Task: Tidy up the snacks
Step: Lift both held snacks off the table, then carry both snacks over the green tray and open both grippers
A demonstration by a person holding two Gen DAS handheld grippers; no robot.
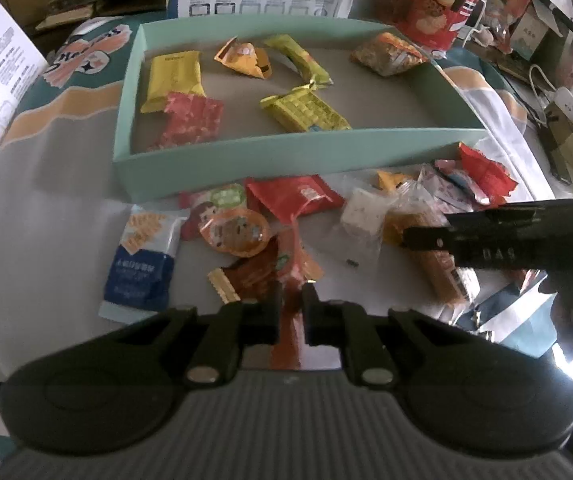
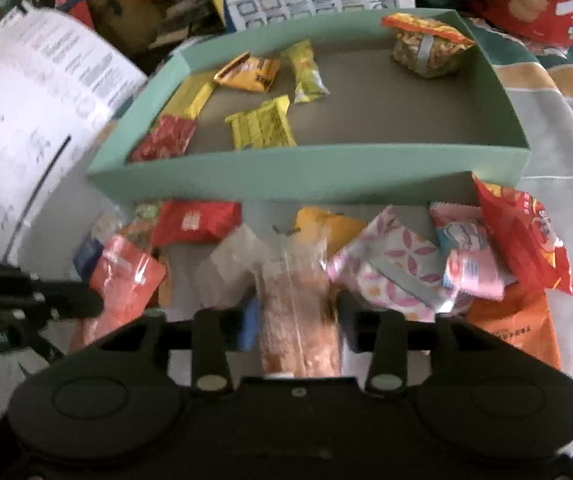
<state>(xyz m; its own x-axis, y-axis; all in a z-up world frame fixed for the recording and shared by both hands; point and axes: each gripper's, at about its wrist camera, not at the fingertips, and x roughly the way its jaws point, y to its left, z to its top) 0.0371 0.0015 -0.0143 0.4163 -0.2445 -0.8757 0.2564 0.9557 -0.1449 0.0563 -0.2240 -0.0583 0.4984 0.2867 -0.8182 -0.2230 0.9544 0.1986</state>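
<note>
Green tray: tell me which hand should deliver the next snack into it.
Left. Its tool is shut on an orange-red packet, with the green tray straight ahead. The right tool only straddles a clear-wrapped bar, apparently ungripped.

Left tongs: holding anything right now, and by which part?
Yes. The left tongs are shut on the orange-red snack packet, pinching its near end; the rest of the packet extends forward toward the snack pile.

A mint-green box holds yellow packets, a red speckled packet and an orange packet.
</note>
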